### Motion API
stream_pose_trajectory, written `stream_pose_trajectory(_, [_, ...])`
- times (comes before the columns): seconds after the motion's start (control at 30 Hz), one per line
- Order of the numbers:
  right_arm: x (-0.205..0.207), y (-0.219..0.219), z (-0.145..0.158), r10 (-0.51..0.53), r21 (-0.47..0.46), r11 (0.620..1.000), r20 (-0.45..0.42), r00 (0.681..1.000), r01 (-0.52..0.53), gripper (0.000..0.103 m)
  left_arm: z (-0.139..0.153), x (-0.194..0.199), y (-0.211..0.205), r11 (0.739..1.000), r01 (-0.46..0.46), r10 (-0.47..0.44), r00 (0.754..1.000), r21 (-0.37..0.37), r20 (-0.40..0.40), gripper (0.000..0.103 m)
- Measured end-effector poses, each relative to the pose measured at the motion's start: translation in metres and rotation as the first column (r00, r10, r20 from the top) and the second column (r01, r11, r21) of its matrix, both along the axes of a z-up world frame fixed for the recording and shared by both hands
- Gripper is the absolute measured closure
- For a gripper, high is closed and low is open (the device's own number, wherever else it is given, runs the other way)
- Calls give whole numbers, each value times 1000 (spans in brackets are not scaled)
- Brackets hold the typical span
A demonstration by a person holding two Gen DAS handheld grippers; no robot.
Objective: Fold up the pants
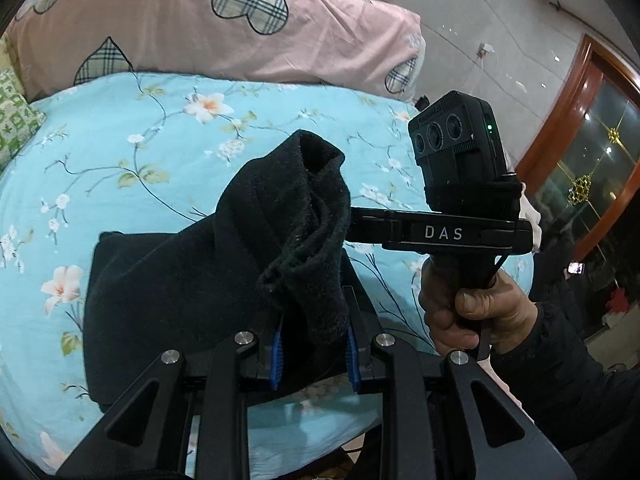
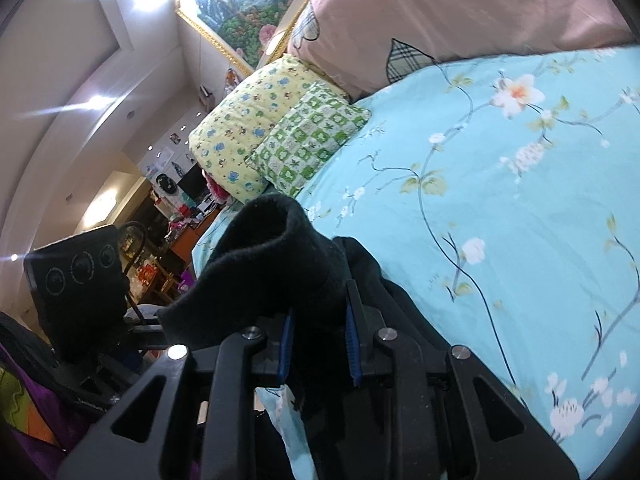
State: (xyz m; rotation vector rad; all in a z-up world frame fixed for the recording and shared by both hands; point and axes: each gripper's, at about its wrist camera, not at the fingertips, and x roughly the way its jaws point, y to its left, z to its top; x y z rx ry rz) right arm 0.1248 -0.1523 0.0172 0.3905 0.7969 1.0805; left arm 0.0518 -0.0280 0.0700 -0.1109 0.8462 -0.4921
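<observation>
Thick black fleece pants are clamped bunched in left gripper and right gripper; layers apparently uneven, so slippage or a crooked fold is risked on the floral blue bedsheet

One black pants, two claws, three pillows, one floral bedsheet, one framed painting

Pants lie on the bed, one bunched end raised between both grippers; pillows sit behind.
</observation>
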Motion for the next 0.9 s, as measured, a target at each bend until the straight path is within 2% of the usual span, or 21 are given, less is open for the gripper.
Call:
stream_pose_trajectory(0.17, [-3, -14, -12, -27, -9, 1000, -23, 999, 27, 79, -13, 2, -15, 1000, 23, -22, 1000, 18, -11, 79])
stream_pose_trajectory(0.37, [-10, -24, -24, -68, -87, 994, -21, 997, 66, 79, -29, 7, -29, 997, 57, -56, 998, 46, -20, 76])
stream_pose_trajectory(0.57, [-12, -30, -31, -123, -175, 977, -21, 992, 118, 79, -37, 13, -29, 996, 88, -87, 995, 16, -43, 70])
stream_pose_trajectory(0.8, [-19, -49, -34, -188, -176, 969, -56, 981, 175, 79, -38, 9, -23, 992, 123, -123, 991, -14, -52, 65])
stream_pose_trajectory(0.87, [-23, -52, -32, -214, -189, 961, -54, 975, 201, 77, -36, 6, -23, 989, 145, -146, 988, -31, -52, 61])
stream_pose_trajectory(0.9, [-25, -53, -30, -240, -212, 951, -43, 970, 226, 72, -34, 4, -22, 987, 154, -155, 987, -38, -45, 60])
